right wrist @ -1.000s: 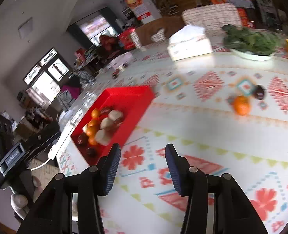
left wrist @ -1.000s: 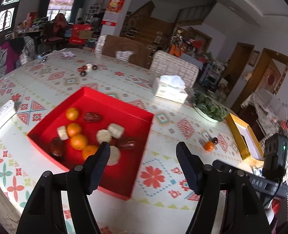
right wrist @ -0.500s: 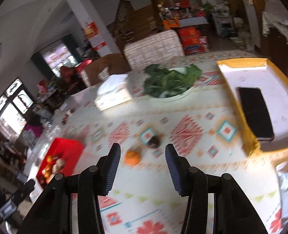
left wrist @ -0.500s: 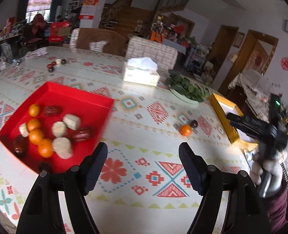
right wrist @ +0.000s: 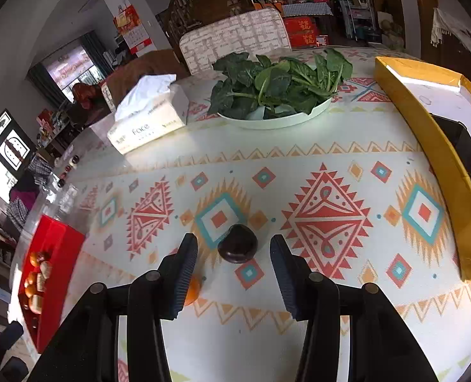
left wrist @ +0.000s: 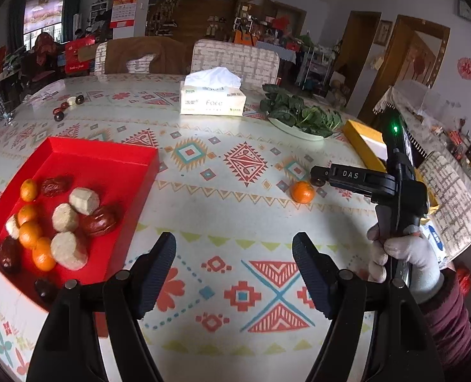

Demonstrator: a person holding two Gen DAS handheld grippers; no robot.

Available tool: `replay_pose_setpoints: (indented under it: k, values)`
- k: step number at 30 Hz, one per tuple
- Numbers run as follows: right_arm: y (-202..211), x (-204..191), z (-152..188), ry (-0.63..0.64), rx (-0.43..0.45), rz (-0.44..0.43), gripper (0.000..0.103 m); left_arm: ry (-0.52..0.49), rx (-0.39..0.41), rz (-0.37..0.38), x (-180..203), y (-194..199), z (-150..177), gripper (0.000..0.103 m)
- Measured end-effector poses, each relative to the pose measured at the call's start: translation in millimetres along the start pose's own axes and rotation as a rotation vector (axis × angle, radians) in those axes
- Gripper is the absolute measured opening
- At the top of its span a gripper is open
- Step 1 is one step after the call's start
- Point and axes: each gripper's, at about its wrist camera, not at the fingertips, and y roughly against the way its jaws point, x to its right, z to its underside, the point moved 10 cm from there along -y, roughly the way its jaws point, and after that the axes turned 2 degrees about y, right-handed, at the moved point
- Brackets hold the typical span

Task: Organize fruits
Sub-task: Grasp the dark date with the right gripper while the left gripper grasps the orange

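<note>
A red tray point(left wrist: 108, 156) on the patterned table holds several tangerines, dark dates and pale peeled pieces; it also shows at the left of the right wrist view point(right wrist: 57, 248). A loose tangerine point(left wrist: 303, 192) lies on the table to the right. A dark date point(right wrist: 238, 244) lies just ahead of my open right gripper point(right wrist: 233, 264), between its fingertips; the tangerine point(right wrist: 193, 289) peeks out behind the left finger. My left gripper point(left wrist: 233, 264) is open and empty above the table near the tray. The right gripper point(left wrist: 318, 175) shows in the left wrist view.
A tissue box point(left wrist: 211, 97) and a plate of greens point(left wrist: 300, 117) stand at the back. A yellow box point(right wrist: 432, 140) holding a dark phone lies at the right. A few small dates point(left wrist: 65, 108) lie at the far left.
My right gripper swung from facing the tray to the right and dropped low over the dark date. My left gripper turned right, away from the tray.
</note>
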Motion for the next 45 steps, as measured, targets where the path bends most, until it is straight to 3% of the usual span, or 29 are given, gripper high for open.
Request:
replay_pose_setpoints:
  k: [2,6,21,27,28,30,31,32,38,45]
  values:
    - [-6,2,3,0.001,-0.007,0.009,0.051,-0.004,-0.009,0.001,3,-11,-3,0.075]
    - [-7,1,3,0.021,0.005,0.015,0.031,-0.013,-0.038,0.016,15,-36,-8,0.075]
    - [29,24,-13,-0.092,0.084,-0.063,0.03,-0.176,-0.079,0.105,95,-117,-22,0.075]
    - [32,24,-15,-0.097,0.085,-0.078,0.03,-0.22,-0.106,0.12,111,-140,-19,0.075]
    - [32,23,-15,-0.097,0.086,-0.079,0.03,-0.224,-0.112,0.115,112,-144,-19,0.073]
    - [32,22,-15,-0.095,0.087,-0.079,0.03,-0.232,-0.13,0.093,111,-150,-17,0.054]
    - [32,22,-15,-0.093,0.088,-0.078,0.03,-0.233,-0.137,0.083,110,-152,-17,0.038]
    - [32,22,-14,-0.091,0.088,-0.077,0.03,-0.241,-0.123,0.058,109,-151,-19,0.033]
    - [32,22,-14,-0.088,0.088,-0.077,0.03,-0.186,-0.116,0.067,99,-144,-22,0.032]
    - [33,14,-13,-0.067,0.095,-0.091,0.03,-0.111,-0.027,0.075,76,-97,-37,0.032]
